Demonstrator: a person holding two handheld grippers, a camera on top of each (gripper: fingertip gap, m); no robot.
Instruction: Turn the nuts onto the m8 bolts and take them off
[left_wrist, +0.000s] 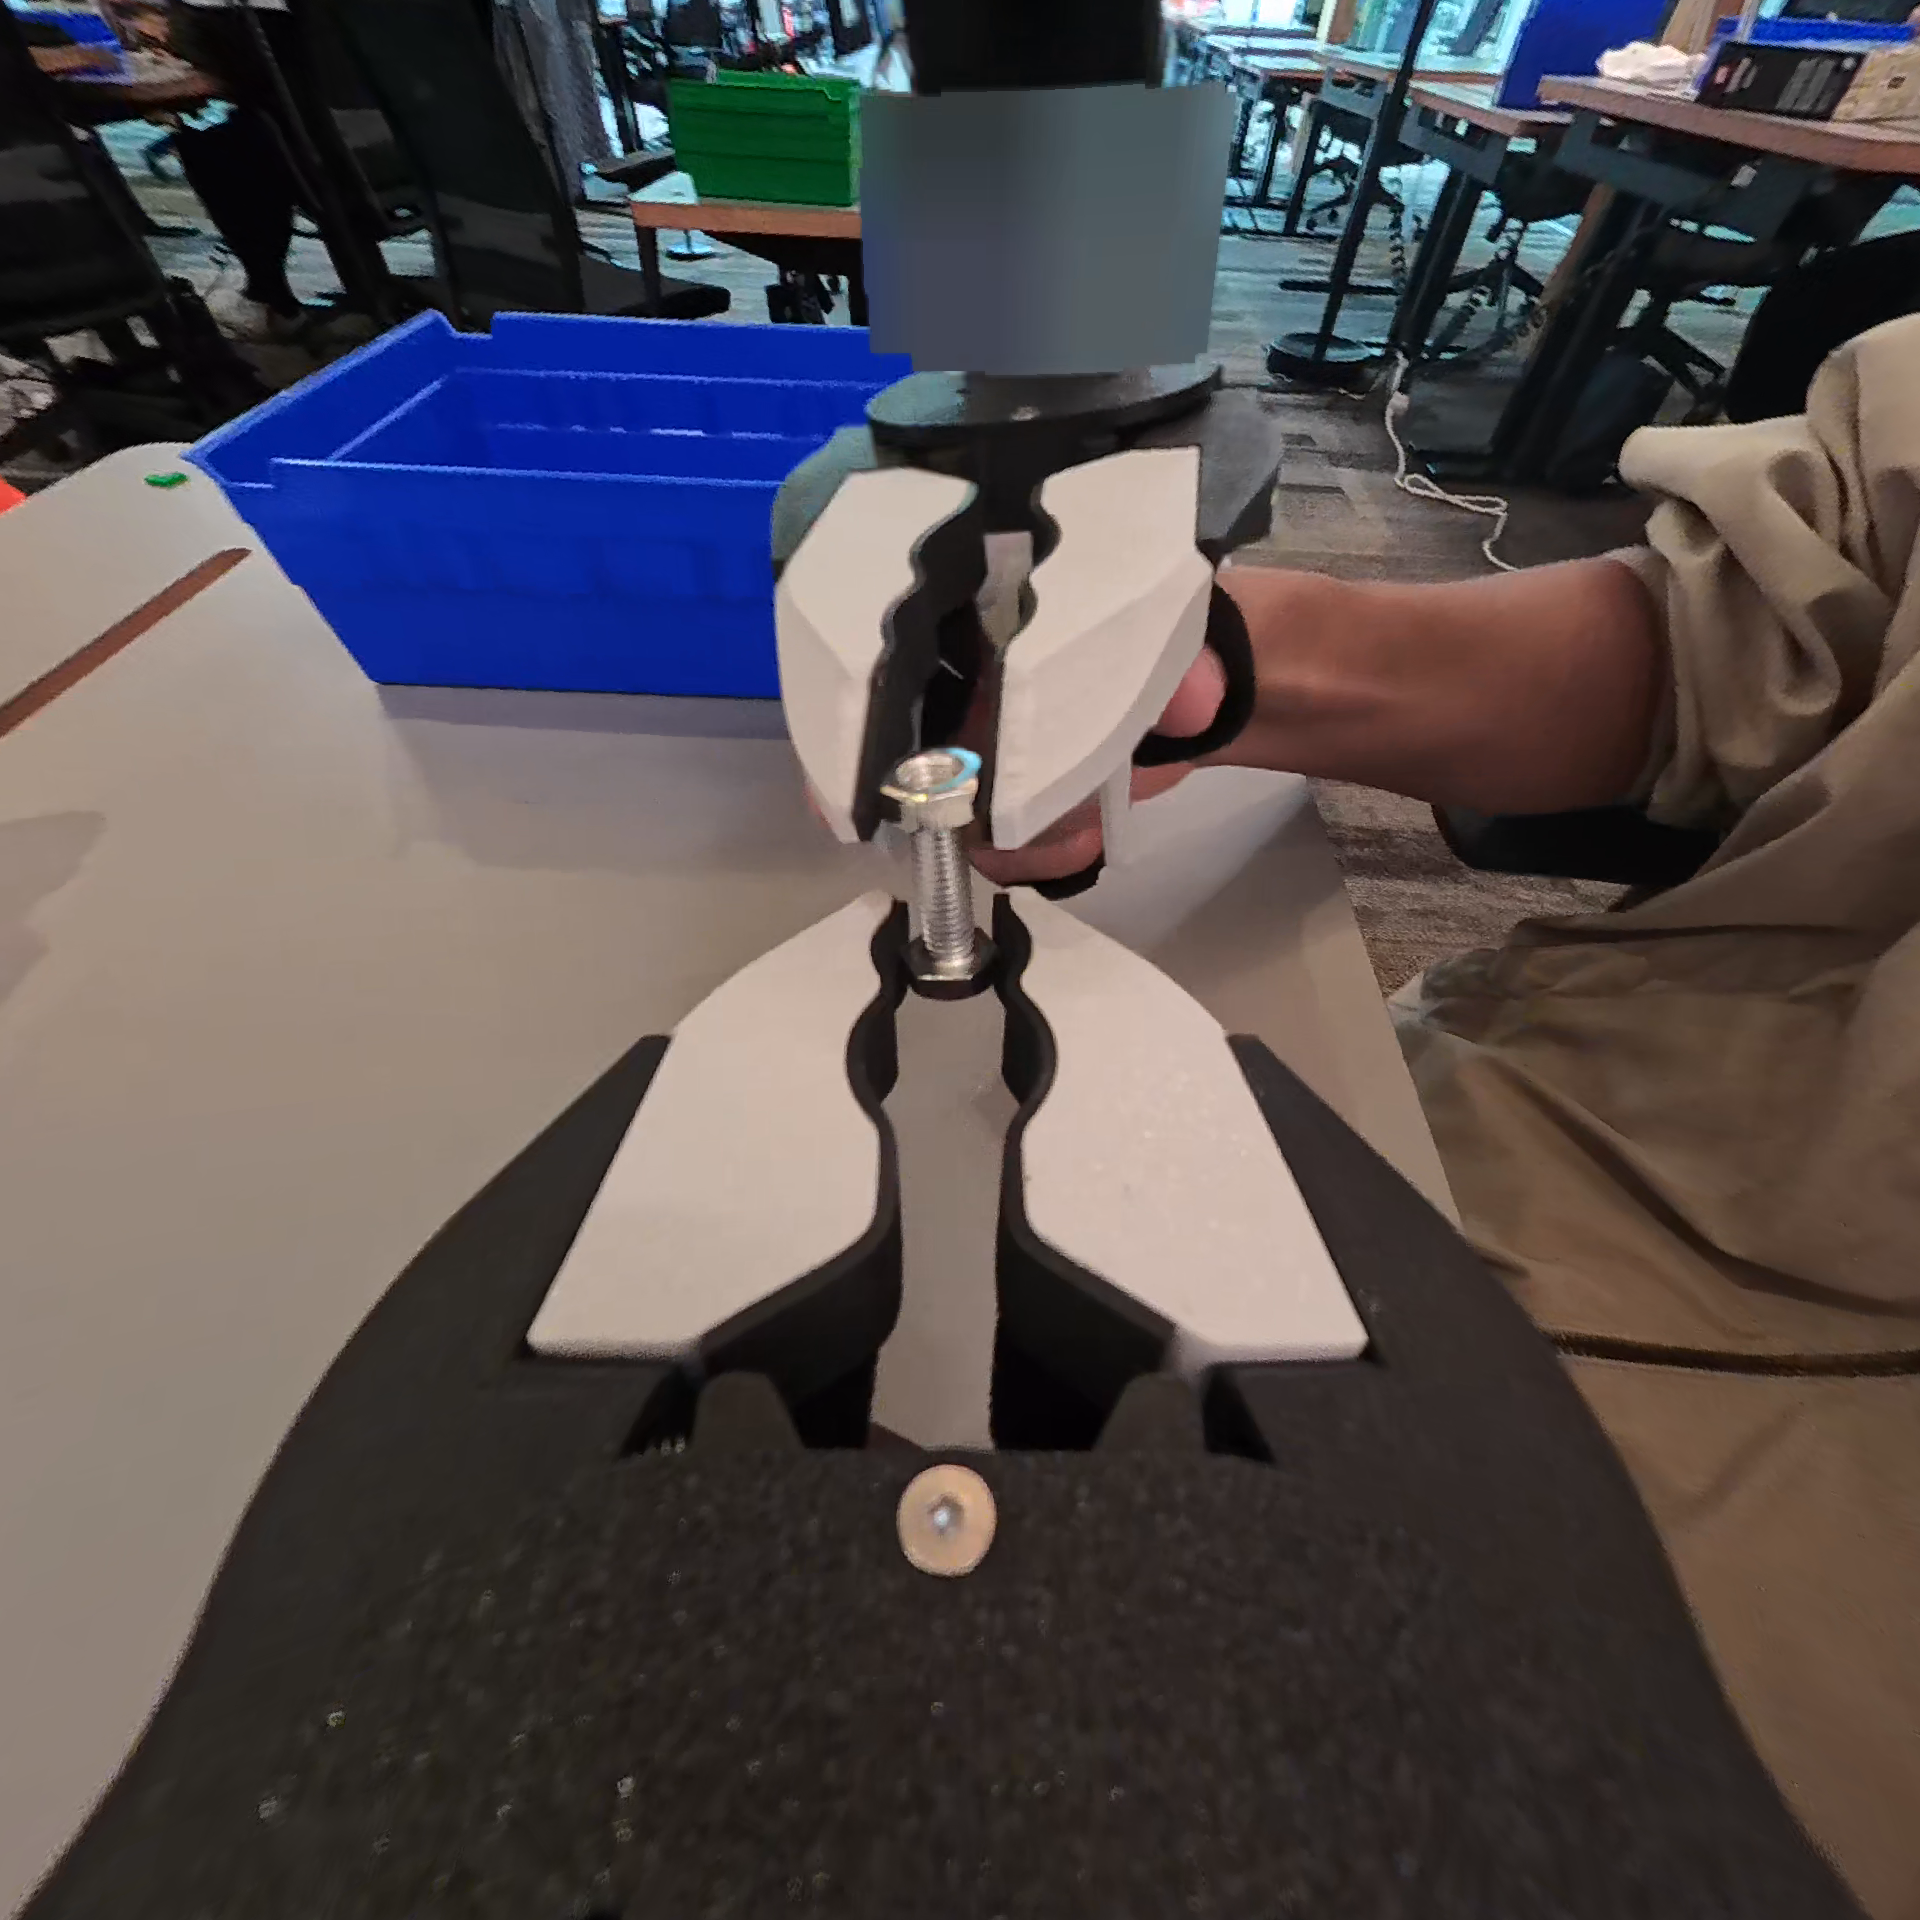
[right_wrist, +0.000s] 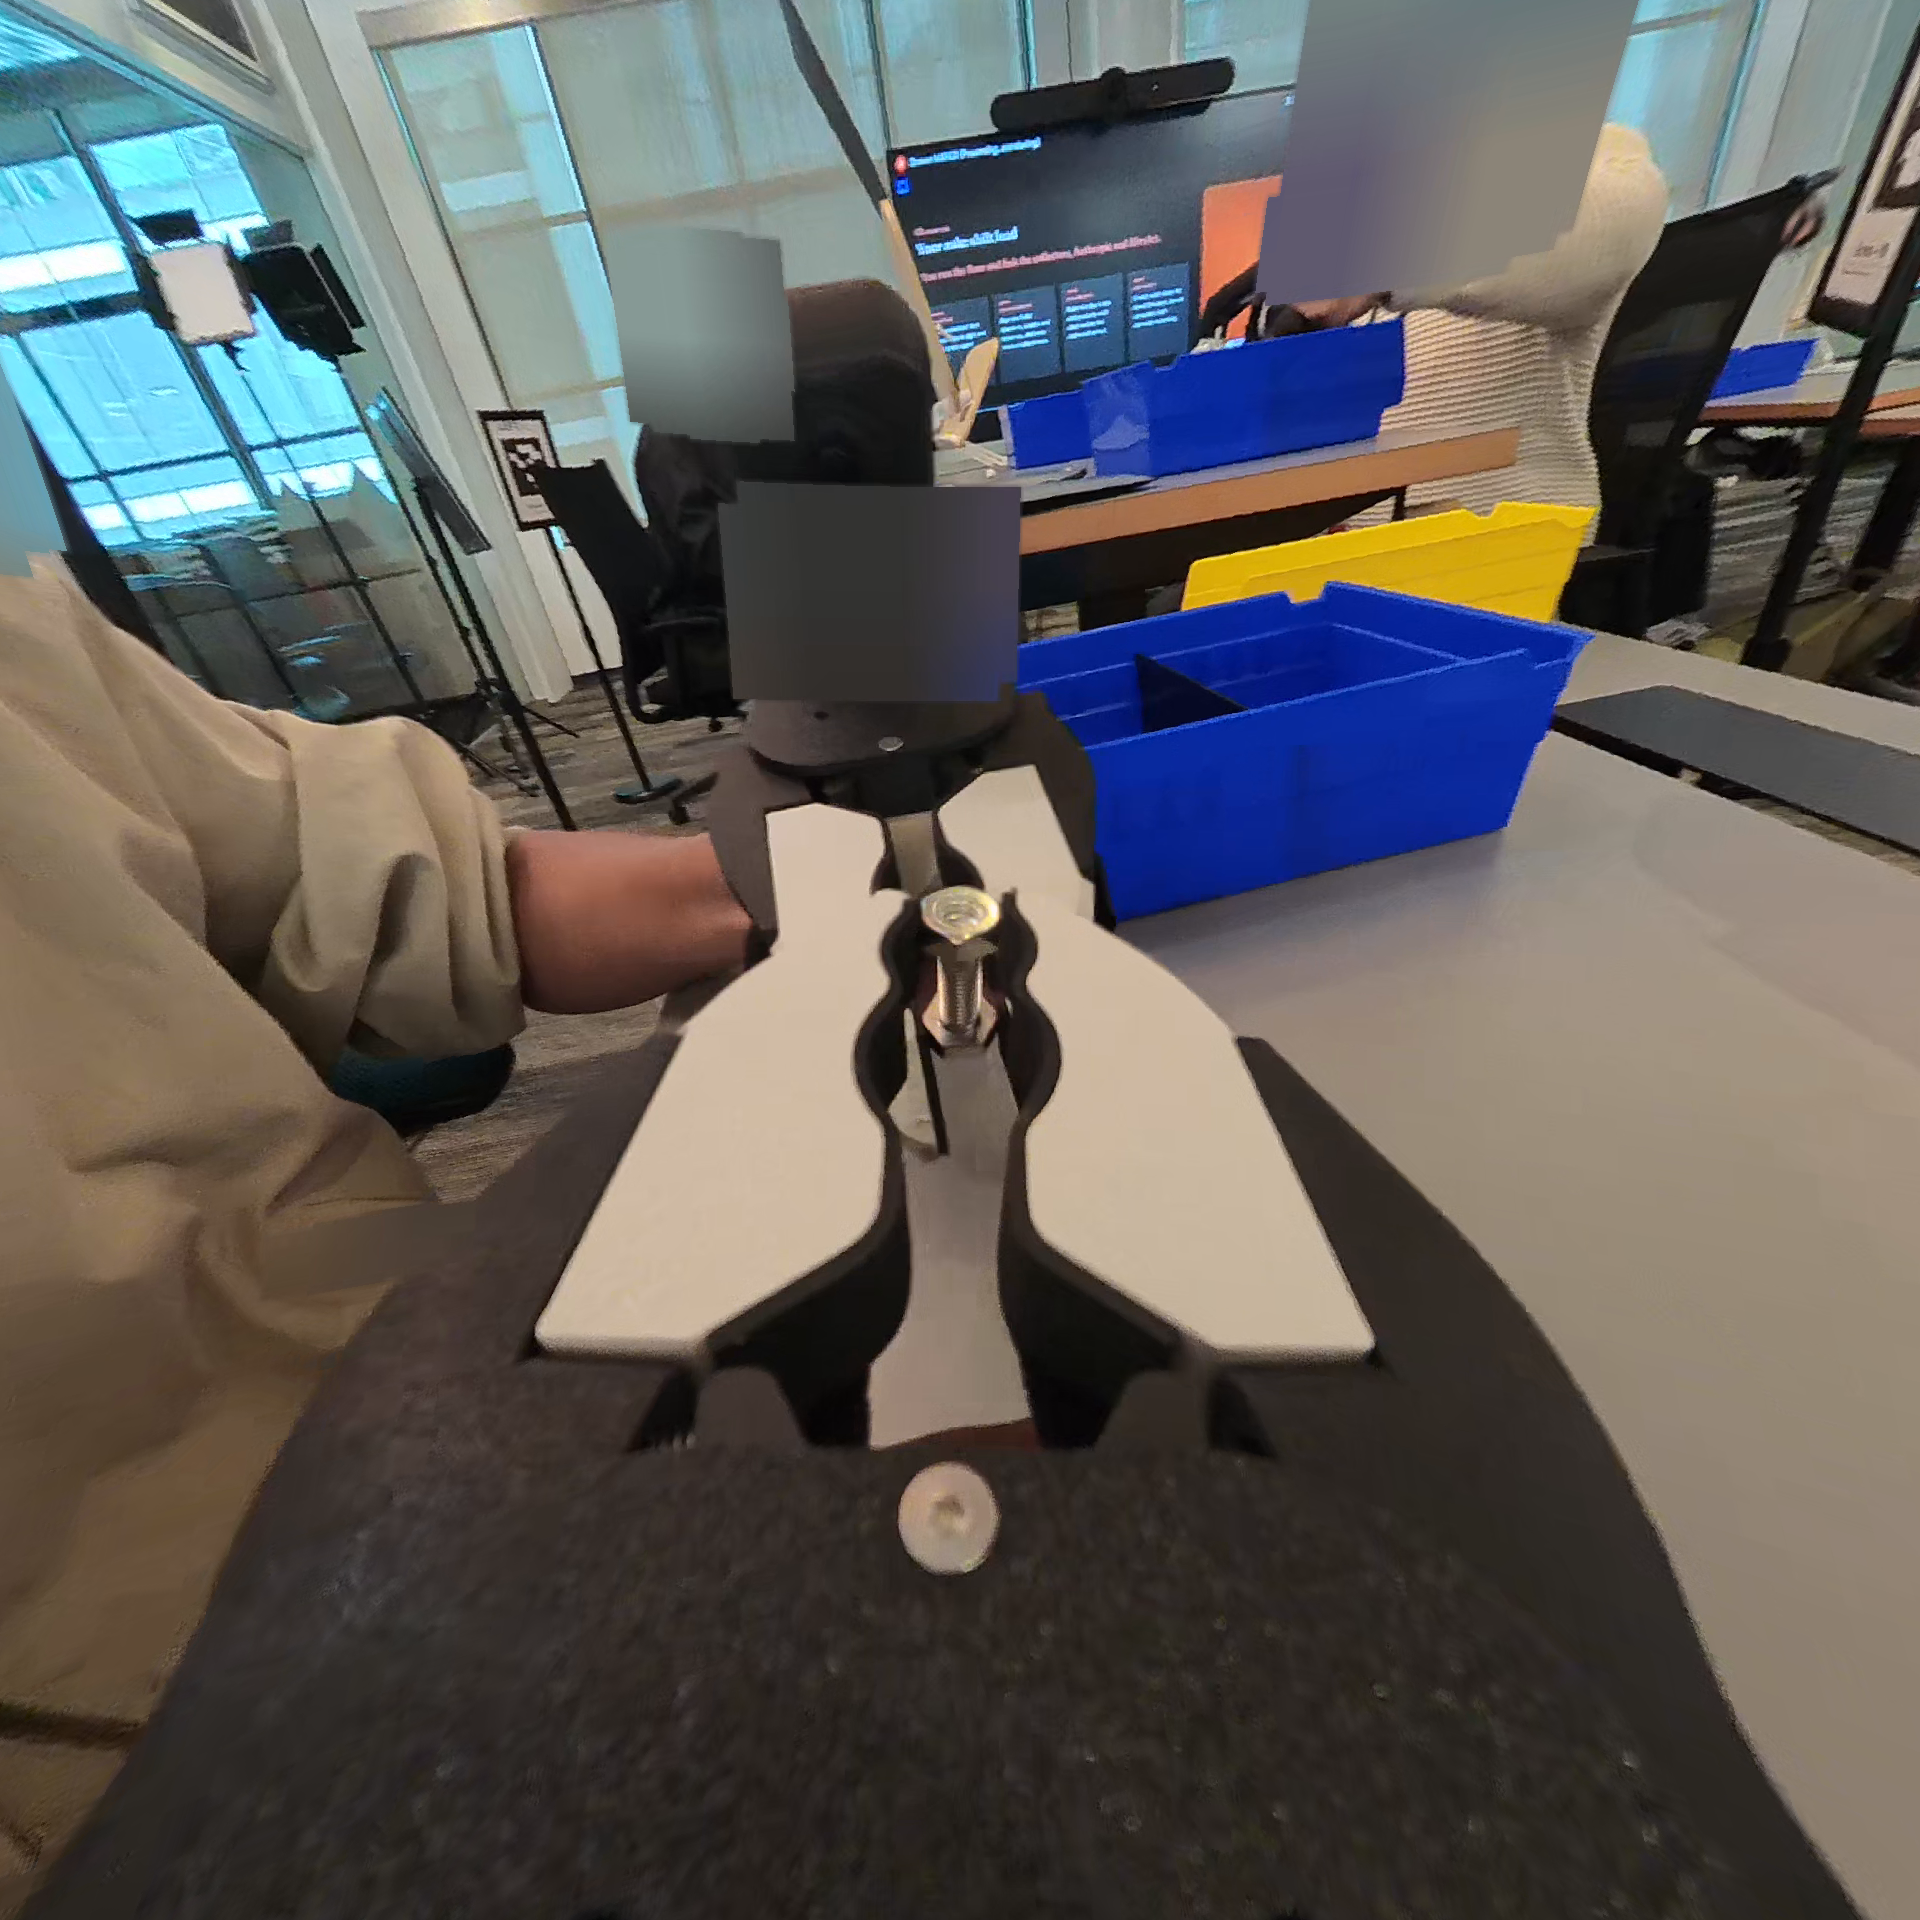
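Above the grey desk, the left hand-held gripper pinches the nut and the right hand-held gripper the bolt head, mid-threading; next likely comes relative twisting.

The left gripper has its white fingers closed at the tips around a silver hex piece, the nut or the head, I cannot tell which, at the near end of the bolt. The threaded shaft points away toward the right gripper, which faces the camera and clamps the hex piece at the far end. A hand in a beige sleeve holds that gripper from the right. All of this is held above a grey table, on which a blue bin stands behind to the left. A green bin sits on a far desk.
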